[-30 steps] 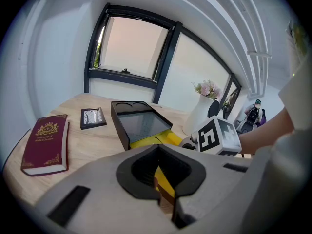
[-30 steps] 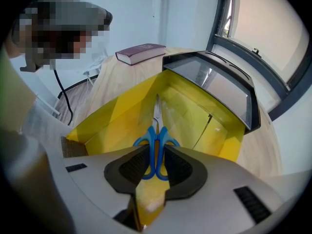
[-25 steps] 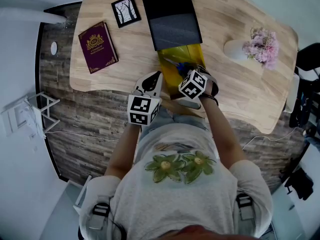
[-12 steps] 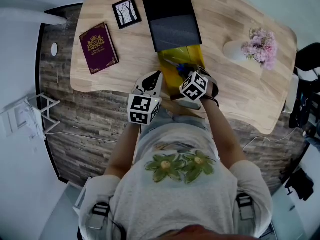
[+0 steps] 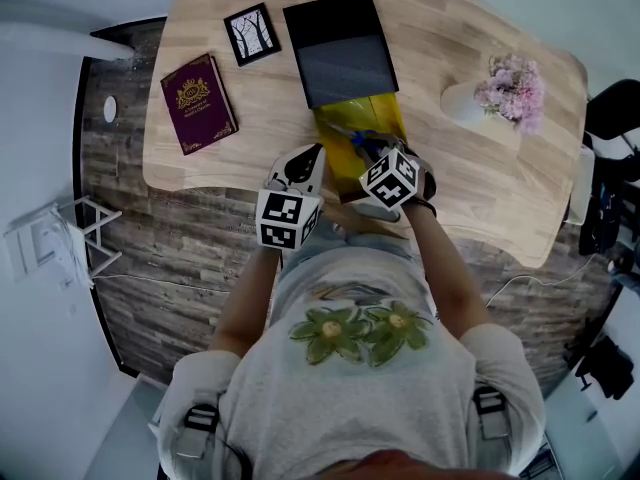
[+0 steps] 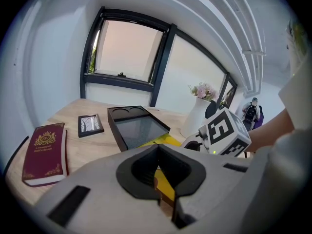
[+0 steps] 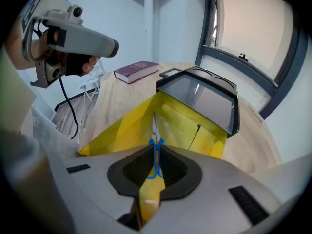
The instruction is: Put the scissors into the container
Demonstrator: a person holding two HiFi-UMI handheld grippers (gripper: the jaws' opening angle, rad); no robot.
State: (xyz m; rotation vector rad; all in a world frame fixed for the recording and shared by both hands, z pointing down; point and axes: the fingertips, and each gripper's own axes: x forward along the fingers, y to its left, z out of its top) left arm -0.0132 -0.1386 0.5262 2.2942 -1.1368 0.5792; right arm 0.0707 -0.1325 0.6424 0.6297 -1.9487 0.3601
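Note:
A pair of scissors (image 7: 155, 152) with blue handles and thin metal blades sits between the jaws of my right gripper (image 7: 156, 147), which is shut on the handles. The blades point forward over the open yellow container (image 7: 187, 123). In the head view, the right gripper (image 5: 380, 164) hangs at the near end of the yellow container (image 5: 352, 118), and the blue handles of the scissors (image 5: 364, 144) show just ahead of it. My left gripper (image 5: 303, 160) is shut on nothing, left of the container at the table's near edge. Its jaws meet in the left gripper view (image 6: 159, 179).
A black tray (image 5: 340, 43) lies just behind the yellow container. A maroon book (image 5: 198, 101) and a small picture frame (image 5: 250, 33) lie to the left. A white vase with pink flowers (image 5: 510, 83) stands to the right. The wooden table's curved near edge (image 5: 230, 180) is below my grippers.
The head view has shifted slightly. Both grippers keep about the same places, and the right one still holds the scissors over the container.

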